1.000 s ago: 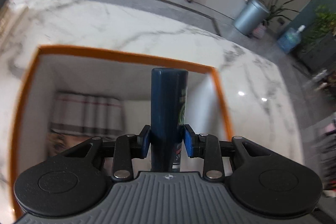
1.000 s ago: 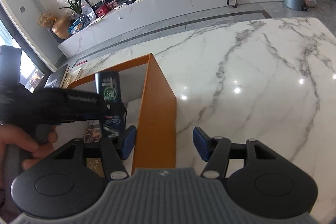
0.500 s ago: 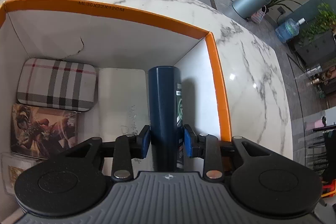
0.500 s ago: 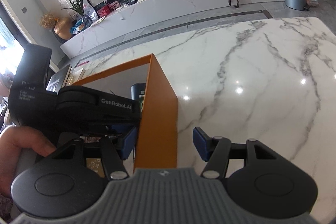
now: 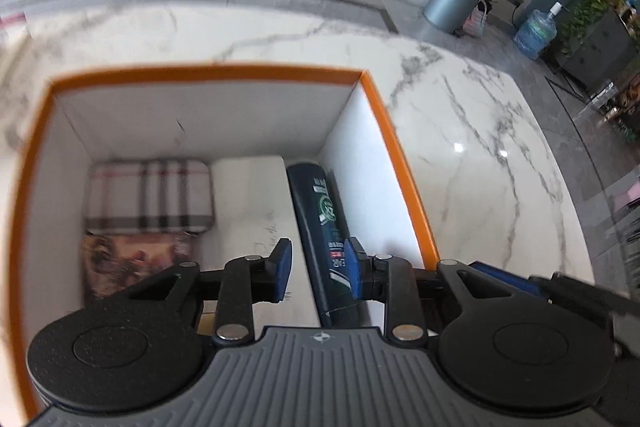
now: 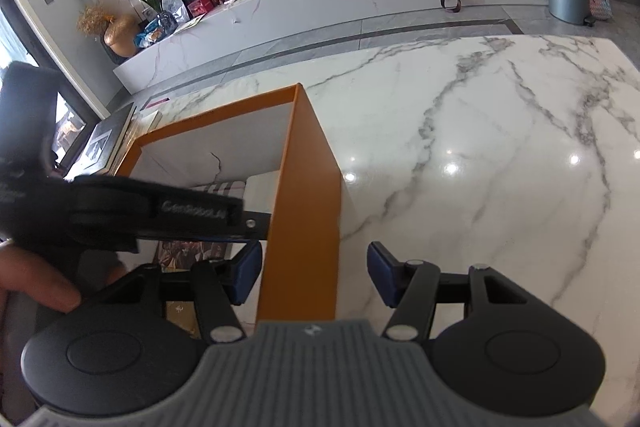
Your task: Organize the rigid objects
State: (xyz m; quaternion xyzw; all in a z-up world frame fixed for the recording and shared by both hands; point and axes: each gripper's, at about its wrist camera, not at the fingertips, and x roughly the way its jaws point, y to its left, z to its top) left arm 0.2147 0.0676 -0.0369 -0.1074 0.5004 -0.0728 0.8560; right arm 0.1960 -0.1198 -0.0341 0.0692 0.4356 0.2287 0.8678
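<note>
A dark blue bottle (image 5: 320, 223) lies on its side inside the orange-rimmed white box (image 5: 208, 73), along the right inner wall. My left gripper (image 5: 318, 273) is open above the bottle's near end, pads apart on either side of it. My right gripper (image 6: 314, 277) is open and straddles the box's orange right wall (image 6: 304, 187), one pad inside, one outside. The left gripper's body (image 6: 120, 211) shows in the right wrist view over the box.
In the box lie a plaid case (image 5: 148, 195), a white flat box (image 5: 252, 199) and a picture card (image 5: 132, 259). The box stands on a white marble table (image 6: 500, 147). Framed pictures (image 6: 104, 143) lie beyond the box's left side.
My left gripper lowered the bottle into the box, laid it along the right wall and opened. It has lifted back a little. The right gripper has stayed on the box wall.
</note>
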